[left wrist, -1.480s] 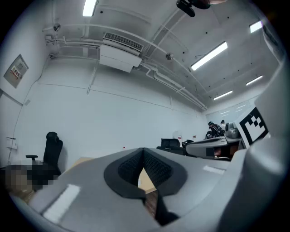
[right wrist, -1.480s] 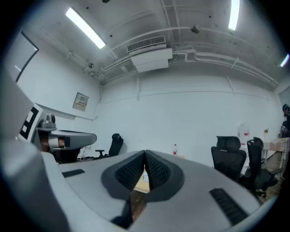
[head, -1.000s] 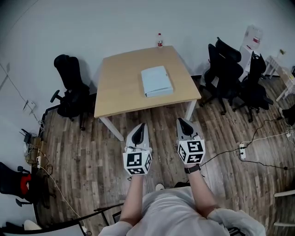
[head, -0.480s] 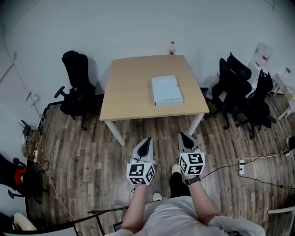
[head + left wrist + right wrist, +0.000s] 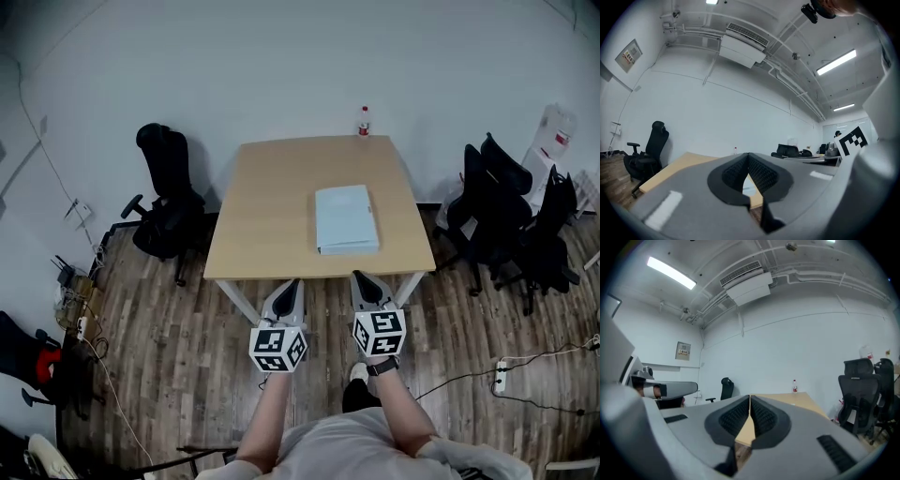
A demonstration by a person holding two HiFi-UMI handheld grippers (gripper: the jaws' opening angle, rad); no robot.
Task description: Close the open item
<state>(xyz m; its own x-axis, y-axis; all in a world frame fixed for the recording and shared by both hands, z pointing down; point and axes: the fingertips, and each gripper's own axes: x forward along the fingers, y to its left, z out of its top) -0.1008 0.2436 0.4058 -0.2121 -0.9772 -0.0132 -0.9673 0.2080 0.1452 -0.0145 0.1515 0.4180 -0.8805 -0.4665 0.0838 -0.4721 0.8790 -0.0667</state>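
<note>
Closer now: the counter has slid down toward the grippers in the head view, and its near edge lines up with both sets of fingers, where half a second ago a strip of wood floor showed between them. Left gripper hangs off the counter's near edge, toward its left half, fingers pressed together with nothing between them. Right gripper is level with it, off the same near edge toward the right half, fingers also closed tip to tip and empty. On the counter, the pale blue folder lies flat on the right half, nearer the front edge than the back, and neither gripper touches it; from here I can't tell whether its cover is open. A small bottle with red on it stands upright at the counter's far edge. One black office chair stands off the counter's left side, and a cluster of black chairs off its right side
</note>
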